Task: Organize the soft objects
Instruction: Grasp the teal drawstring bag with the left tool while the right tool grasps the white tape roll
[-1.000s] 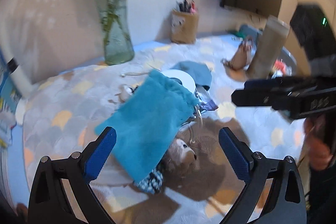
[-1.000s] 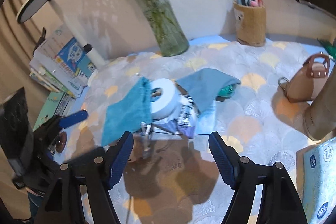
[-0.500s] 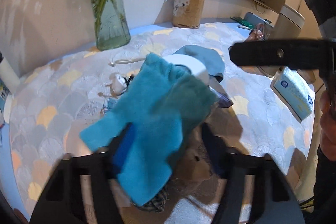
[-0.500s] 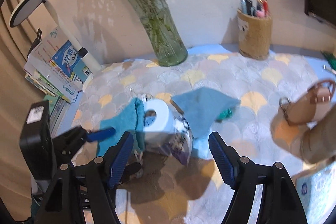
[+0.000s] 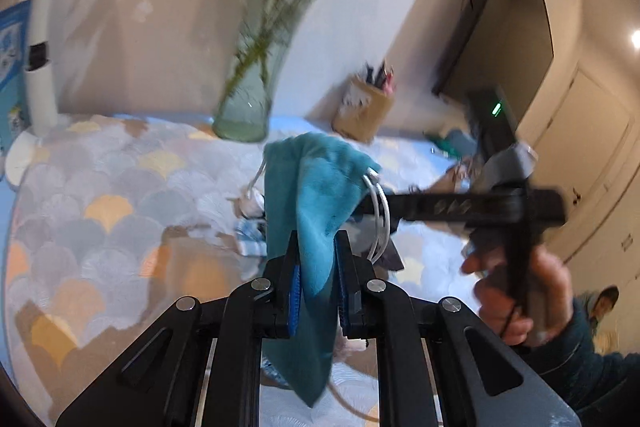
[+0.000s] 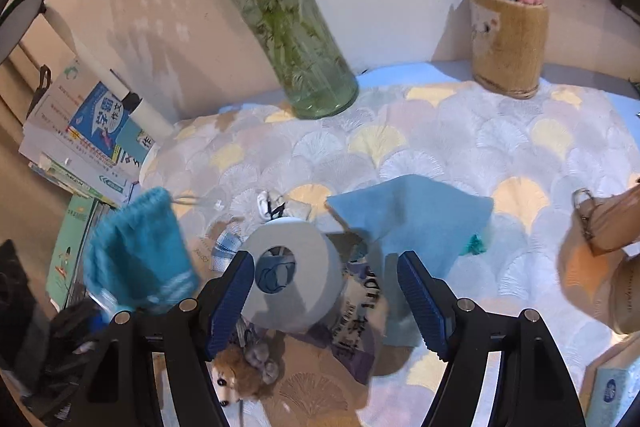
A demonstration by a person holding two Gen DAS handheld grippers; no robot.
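Note:
My left gripper is shut on a teal velvet drawstring pouch and holds it lifted above the table; the pouch also shows at the left of the right wrist view. My right gripper is open, its jaws on either side of a white roll of tissue in a pile. The pile holds a light blue cloth, a printed purple packet and a brown plush toy. In the left wrist view the right gripper crosses at the right, held by a hand.
A glass vase with green stems and a burlap pen holder stand at the back. Books are stacked at the left. A tan handbag and a tissue pack lie at the right on the scallop-patterned cloth.
My left gripper has closed on the teal pouch and lifted it off the pile. My right gripper has moved down and forward around the tissue roll.

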